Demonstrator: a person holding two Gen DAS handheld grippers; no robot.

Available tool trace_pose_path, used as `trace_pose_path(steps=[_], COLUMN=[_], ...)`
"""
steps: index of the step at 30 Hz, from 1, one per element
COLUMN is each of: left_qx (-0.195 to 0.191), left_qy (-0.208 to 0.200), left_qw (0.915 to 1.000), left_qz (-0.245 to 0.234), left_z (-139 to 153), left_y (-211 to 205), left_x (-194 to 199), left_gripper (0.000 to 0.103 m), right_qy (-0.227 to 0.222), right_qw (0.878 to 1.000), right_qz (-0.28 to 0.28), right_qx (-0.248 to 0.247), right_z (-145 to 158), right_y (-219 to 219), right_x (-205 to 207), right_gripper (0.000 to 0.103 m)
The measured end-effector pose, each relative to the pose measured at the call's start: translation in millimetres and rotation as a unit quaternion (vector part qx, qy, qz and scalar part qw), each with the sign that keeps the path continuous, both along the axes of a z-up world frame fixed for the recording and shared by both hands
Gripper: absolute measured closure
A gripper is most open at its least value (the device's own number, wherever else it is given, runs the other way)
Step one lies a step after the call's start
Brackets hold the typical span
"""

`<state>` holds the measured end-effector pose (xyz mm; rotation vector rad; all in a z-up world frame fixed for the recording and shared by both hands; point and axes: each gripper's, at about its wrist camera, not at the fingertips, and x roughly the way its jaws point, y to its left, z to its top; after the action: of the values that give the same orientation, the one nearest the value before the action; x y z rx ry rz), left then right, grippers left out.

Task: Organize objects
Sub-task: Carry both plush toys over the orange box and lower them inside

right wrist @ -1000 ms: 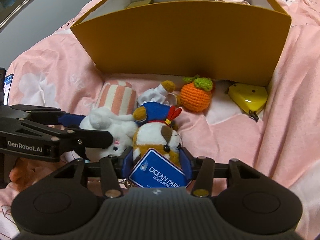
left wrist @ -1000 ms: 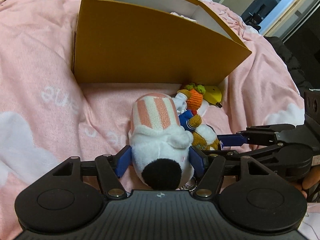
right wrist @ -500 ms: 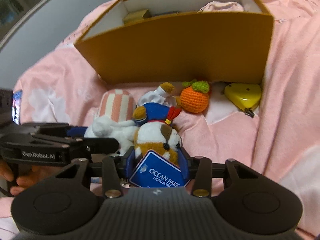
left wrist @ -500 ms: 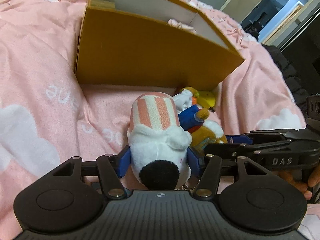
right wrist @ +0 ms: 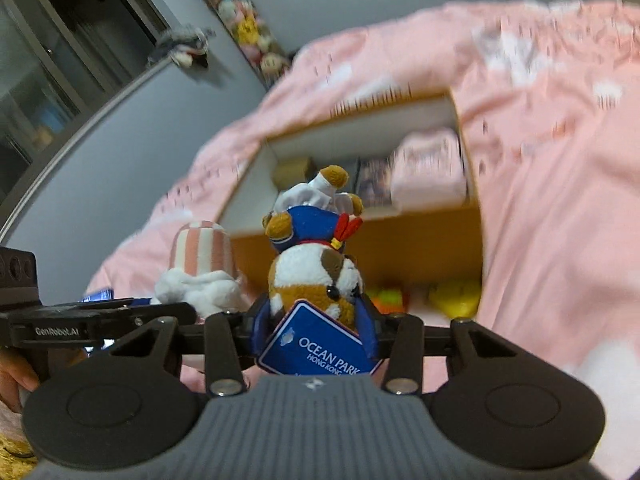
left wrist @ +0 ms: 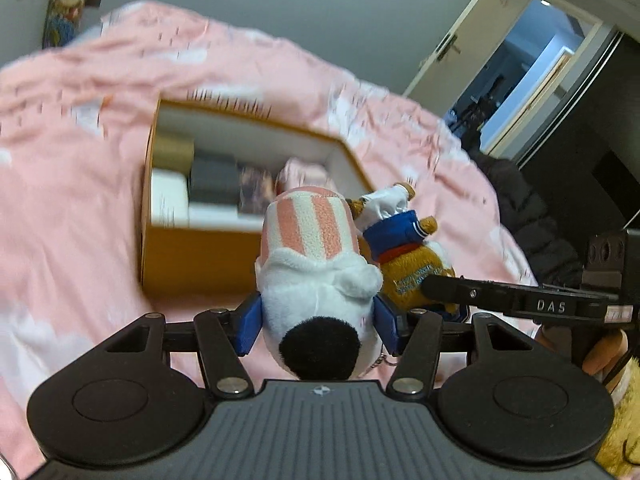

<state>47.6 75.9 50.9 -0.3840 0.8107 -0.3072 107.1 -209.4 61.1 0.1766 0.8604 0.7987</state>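
Plush toys (left wrist: 316,280) (right wrist: 316,276) hang clamped above box rim (left wrist: 248,226).

— What sort of place was this?

— A bedroom in a home. A pink quilt (left wrist: 80,208) with white cloud prints covered a bed.

— Anything else?

— Plush toys hung in a column (right wrist: 244,20) on the grey far wall (left wrist: 280,12), and at far right a white door (left wrist: 480,44) stood open.
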Motion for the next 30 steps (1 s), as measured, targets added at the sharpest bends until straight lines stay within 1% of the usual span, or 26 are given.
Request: trace_pose_path(steps=[4, 7, 11, 13, 15, 21, 25, 30], left_qx=[0.022, 0.045, 0.061, 0.067, 0.073, 0.097, 0.099, 0.093], left_qy=[-0.016, -0.015, -0.013, -0.008, 0.005, 0.046, 0.075, 0.117], left_qw=[0.9996, 0.9988, 0.9977, 0.9975, 0.9972, 0.9941, 0.9921, 0.988], left_qz=[0.004, 0.011, 0.024, 0.024, 0.018, -0.007, -0.021, -0.036], left_z=[21.0, 31.3, 36.0, 34.4, 29.3, 5.3, -15.5, -39.6], left_y=[-4.1, -4.8, 3.3, 6.5, 8.8, 4.9, 3.9, 4.1], left_x=[22.3, 42.8, 64.7, 75.7, 88.3, 117.5, 136.6, 157.5], left_gripper=[0.037, 0.037, 0.037, 0.037, 0.037, 0.037, 0.037, 0.038], right_qy=[-0.031, -0.048, -0.05, -0.043, -0.026, 0.024, 0.065, 0.093], right_qw=[0.999, 0.999, 0.998, 0.998, 0.998, 0.999, 0.997, 0.995], right_qz=[-0.003, -0.017, -0.039, -0.045, -0.048, -0.048, -0.044, -0.034], right_qx=[0.01, 0.015, 0.018, 0.018, 0.02, 0.002, -0.015, -0.033], right_z=[23.9, 38.2, 42.7, 38.4, 29.1, -3.7, -26.5, -42.1], right_y=[3.5, 3.4, 7.5, 15.4, 24.7, 54.3, 67.6, 80.6], right_x=[11.9, 25.7, 51.7, 66.1, 79.8, 106.8, 117.9, 130.6], right_gripper=[0.057, 0.057, 0.057, 0.057, 0.057, 0.057, 0.057, 0.057])
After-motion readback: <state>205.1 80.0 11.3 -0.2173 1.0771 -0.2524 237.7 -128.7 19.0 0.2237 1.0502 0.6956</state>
